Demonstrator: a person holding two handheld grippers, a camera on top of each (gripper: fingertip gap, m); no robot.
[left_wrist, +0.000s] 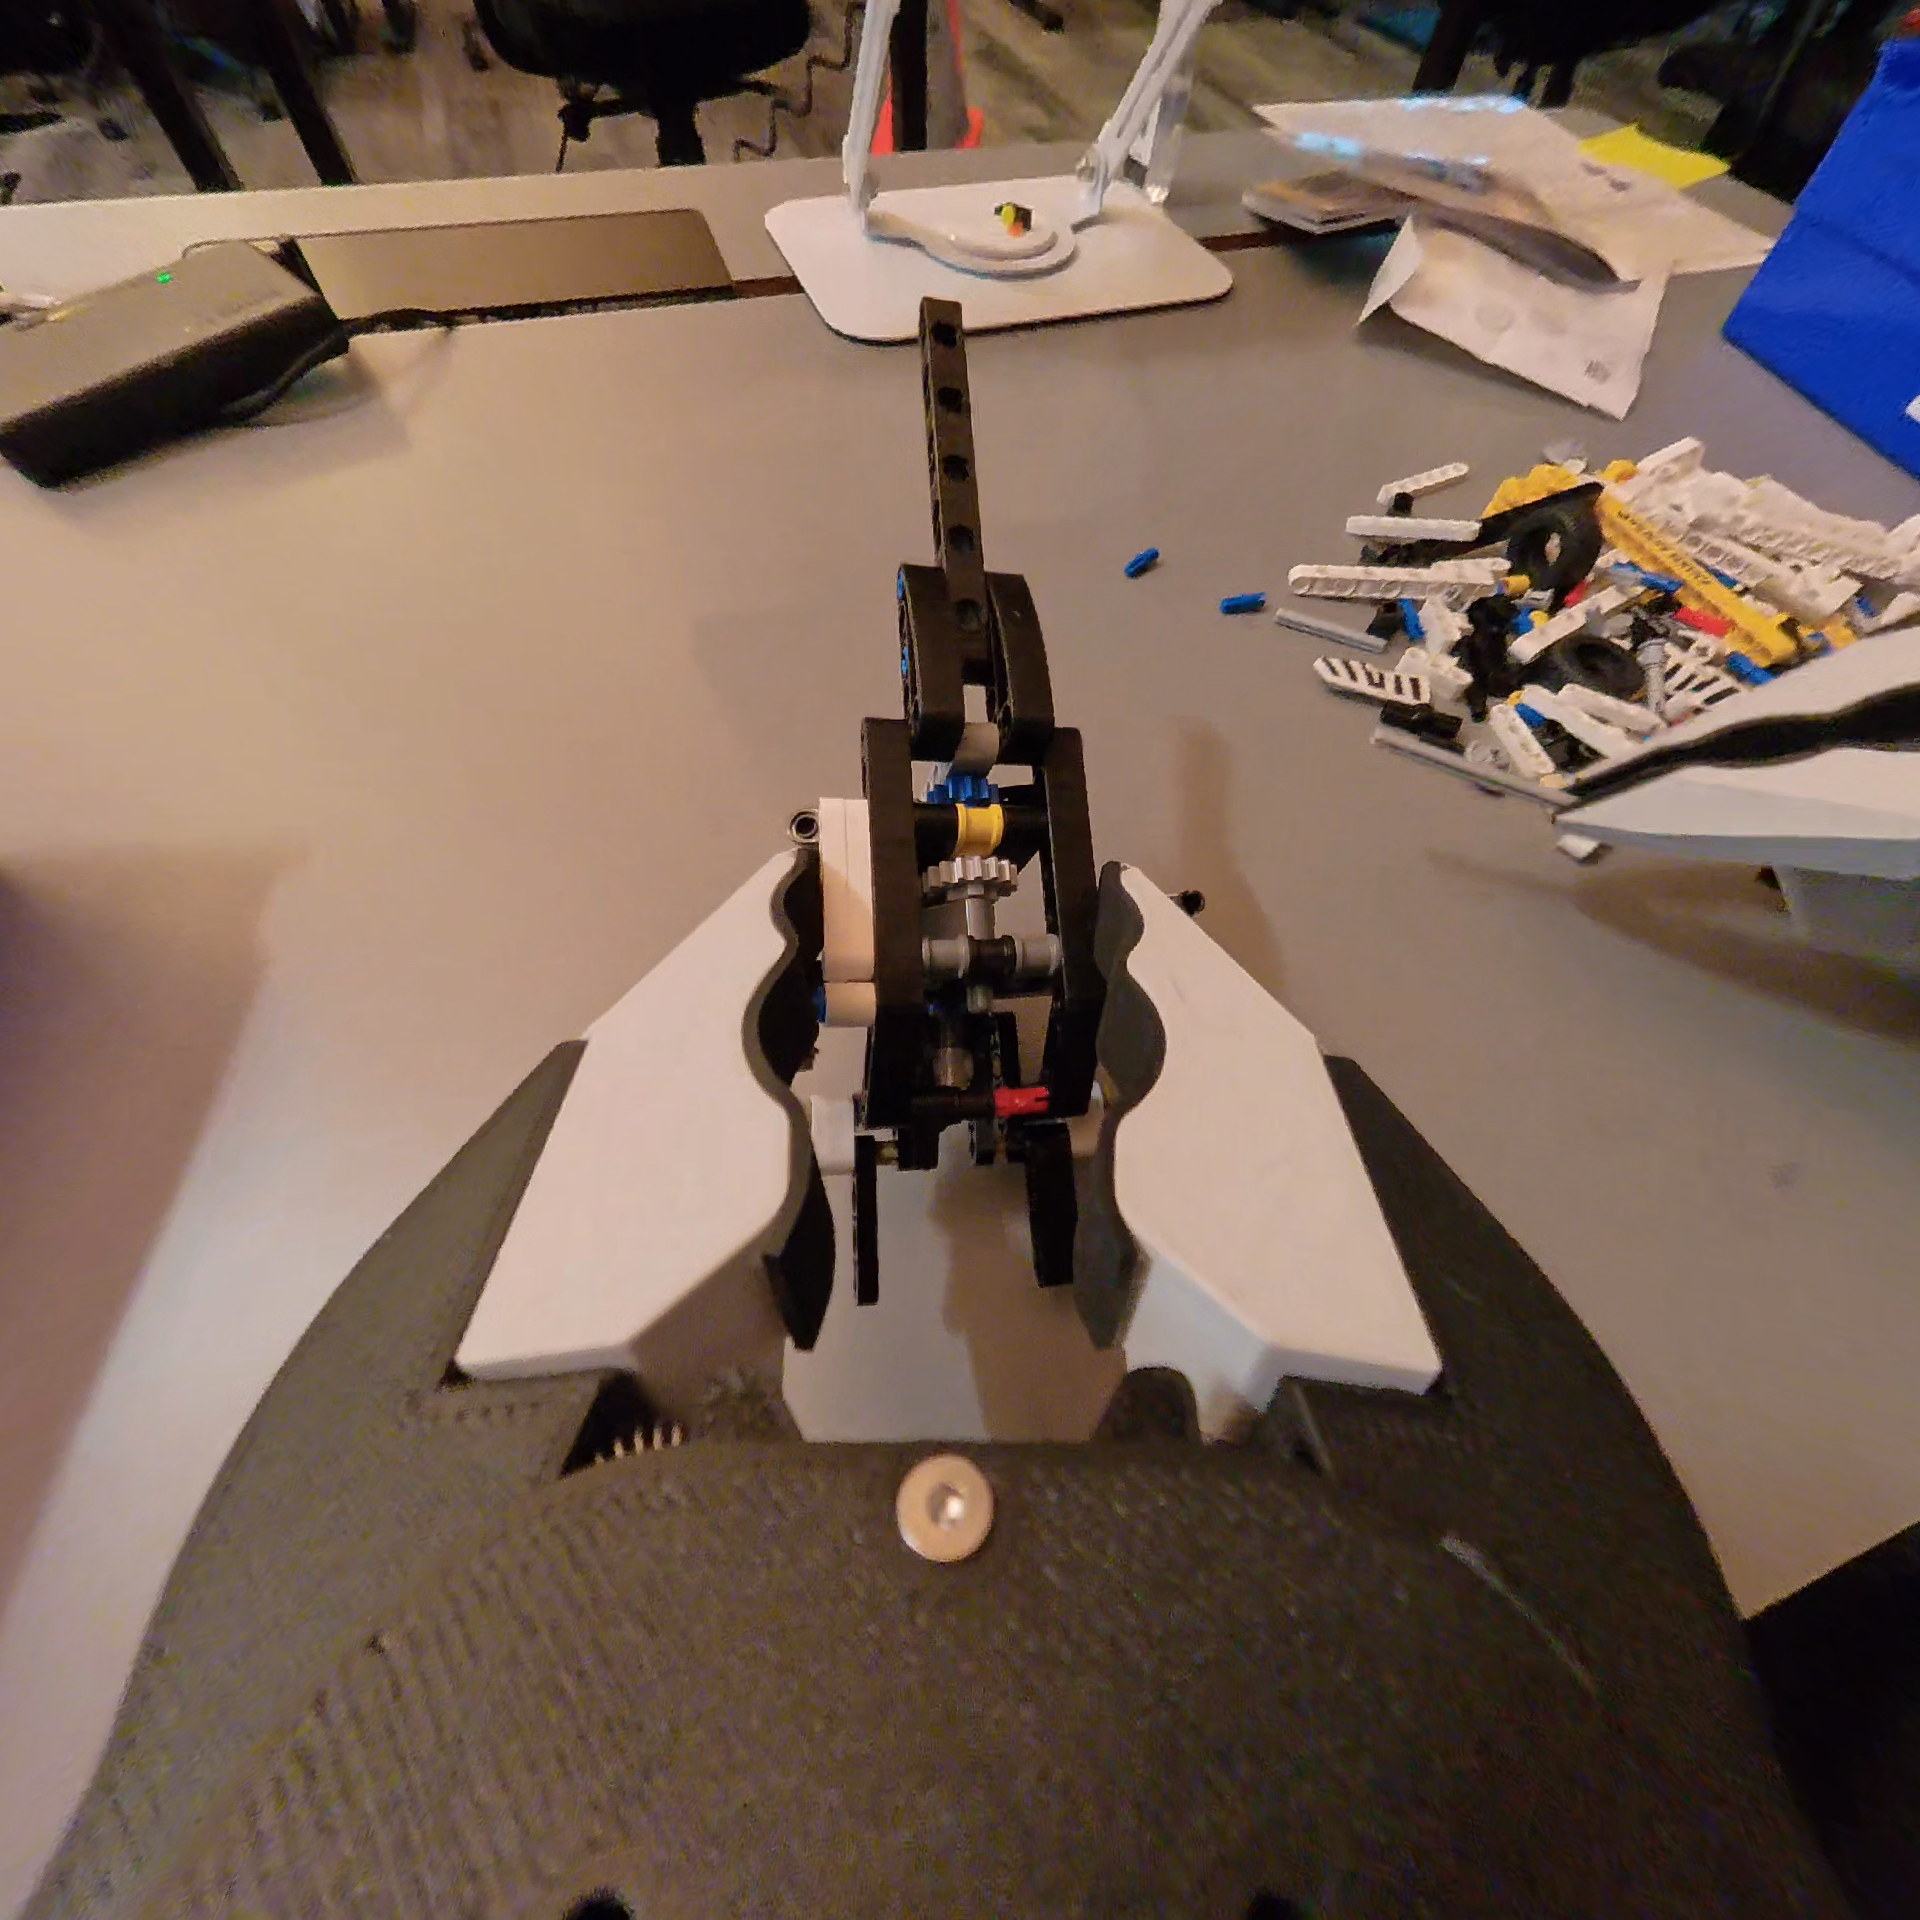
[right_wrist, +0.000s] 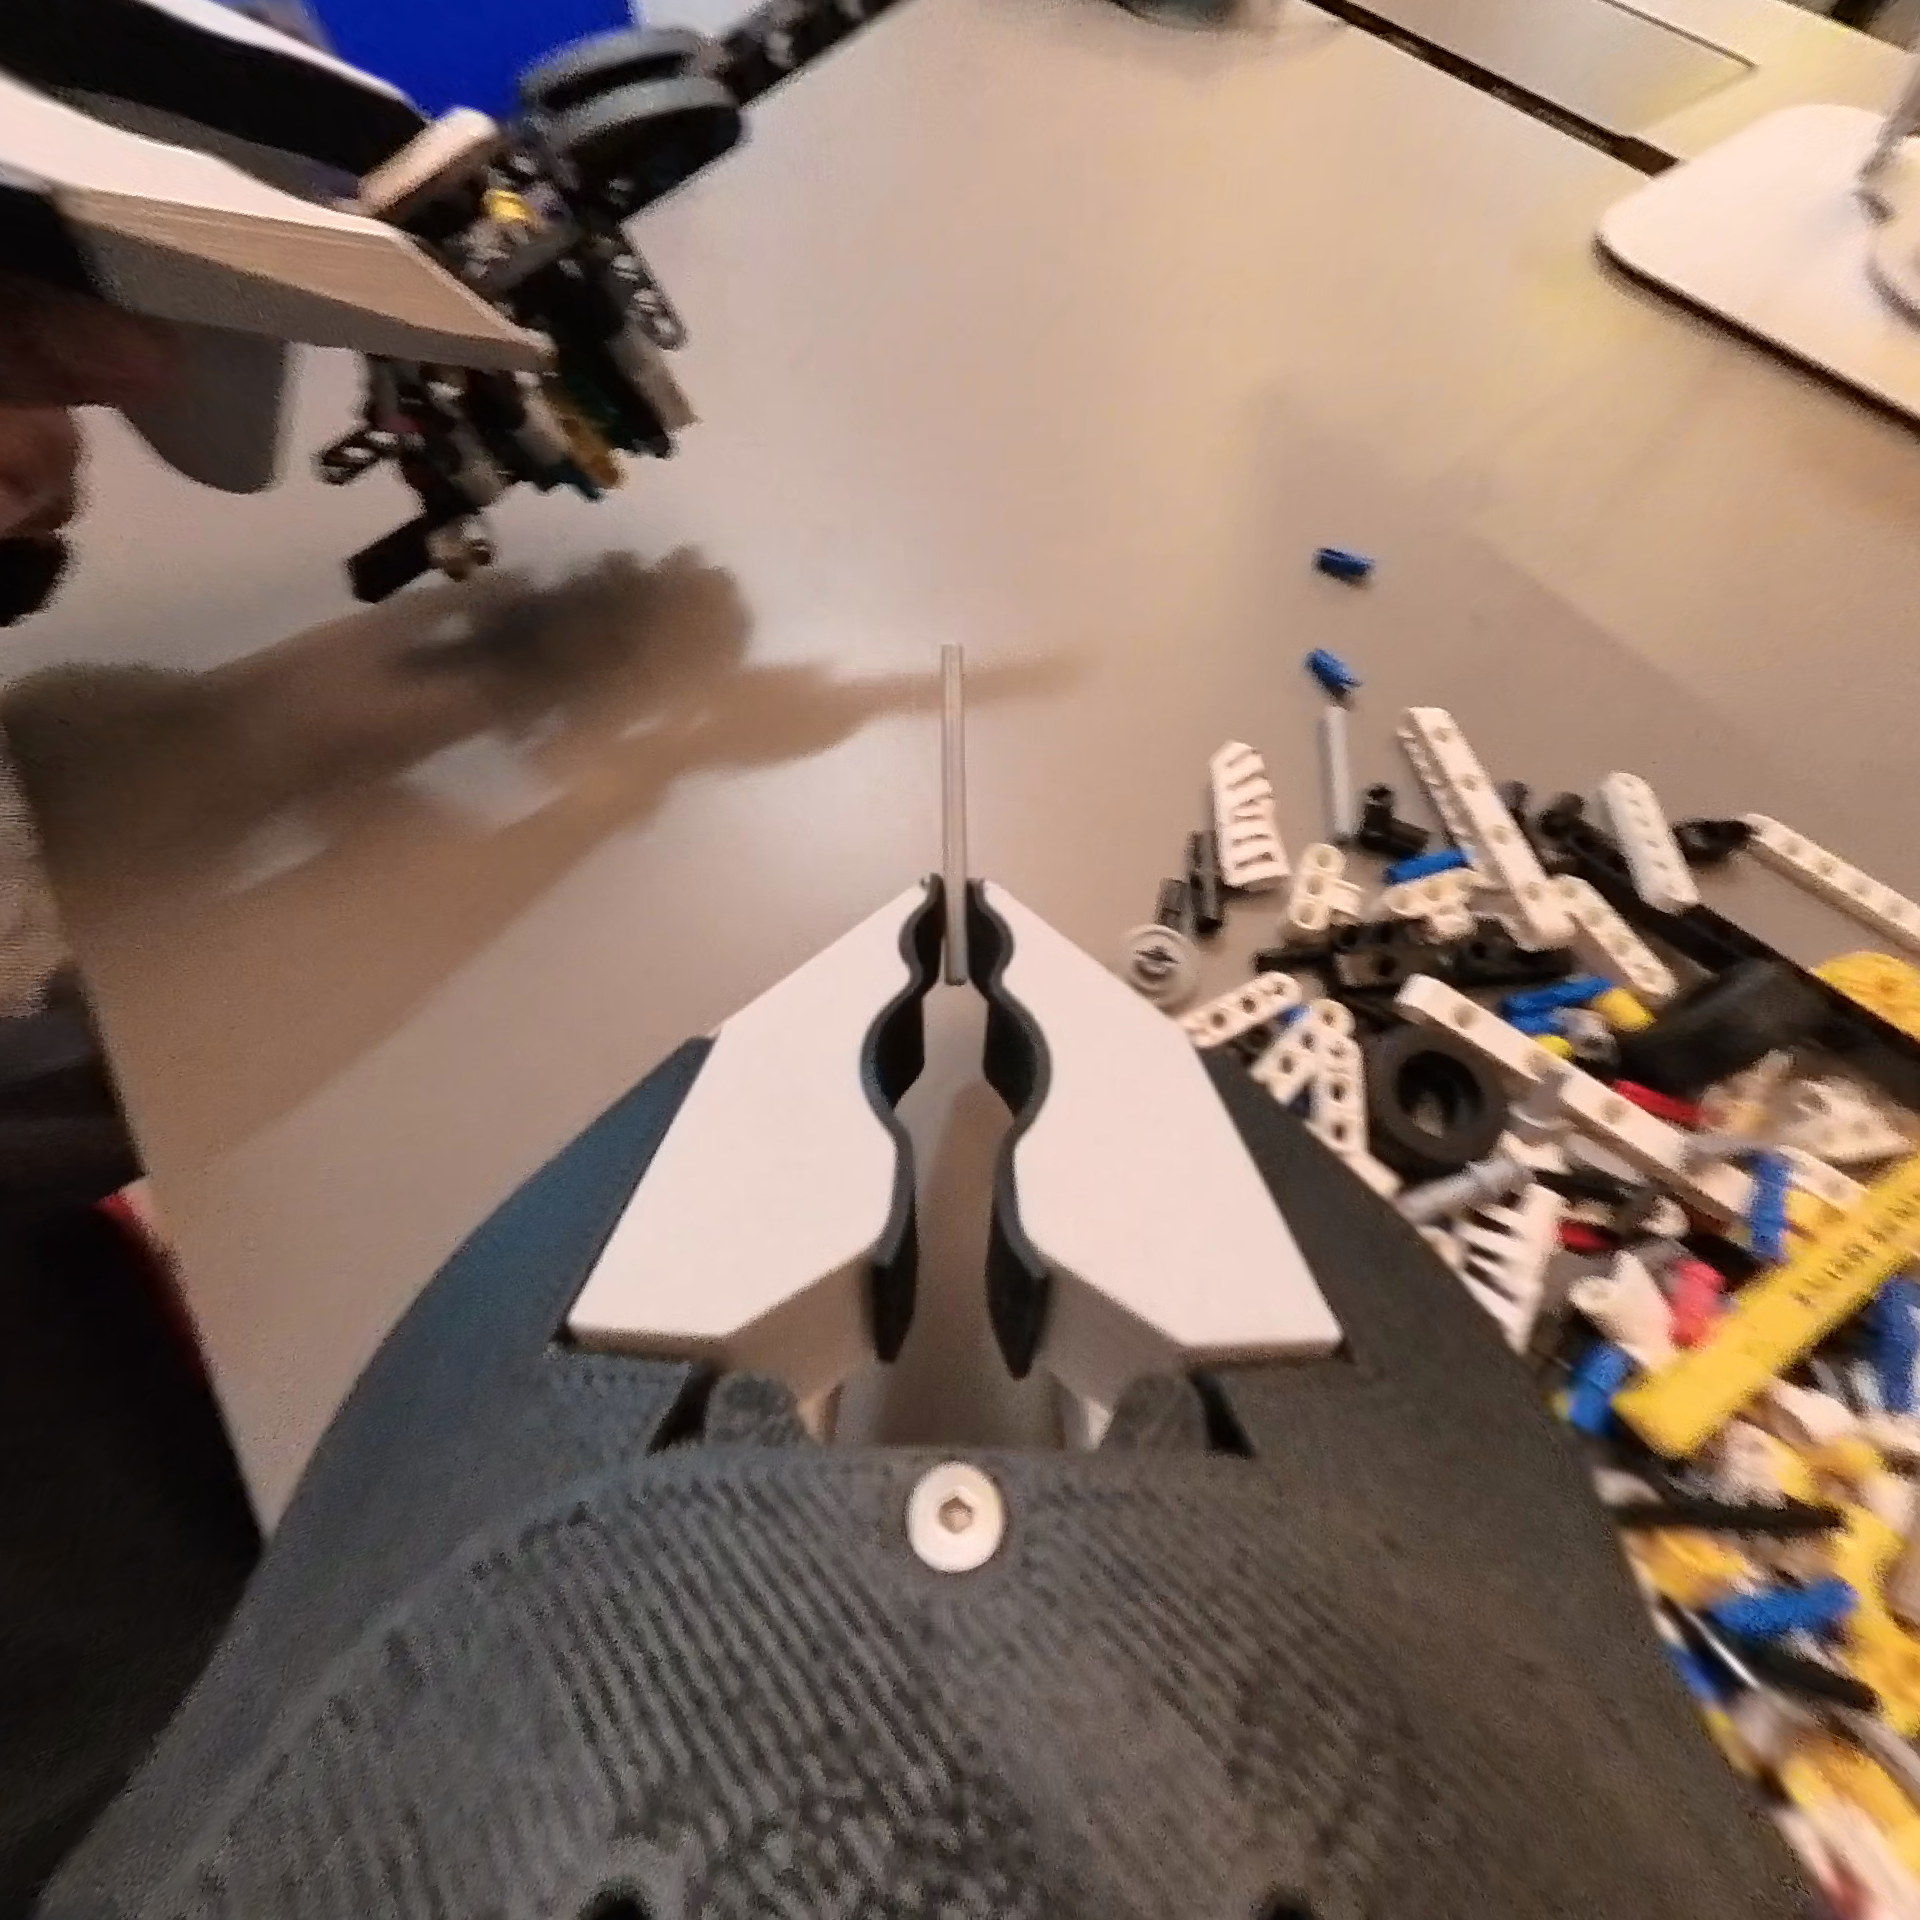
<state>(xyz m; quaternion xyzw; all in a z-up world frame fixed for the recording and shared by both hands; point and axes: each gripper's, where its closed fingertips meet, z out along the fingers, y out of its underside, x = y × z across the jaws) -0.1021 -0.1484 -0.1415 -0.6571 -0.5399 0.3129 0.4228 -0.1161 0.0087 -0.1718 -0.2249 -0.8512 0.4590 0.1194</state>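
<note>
Black beam assembly (left_wrist: 971, 914) clamped in the left hand-held gripper (left_wrist: 961, 935); grey axle (right_wrist: 952, 821) pinched in the right hand-held gripper (right_wrist: 951, 914).

Left fingers (left_wrist: 675, 1091) press on both flanks of the assembly, held clear above the tabletop (left_wrist: 520, 623), a long black beam projecting forward. The right jaws are closed on the axle's rear end, most of its length projecting forward unsupported. The parts pile (right_wrist: 1507, 1091) lies just right of it; two blue pins (left_wrist: 1195, 582) lie apart. Risk: the thin axle is gripped only at its end, so side load may pivot or drop it; squeezing the assembly may shift its gears.
</note>
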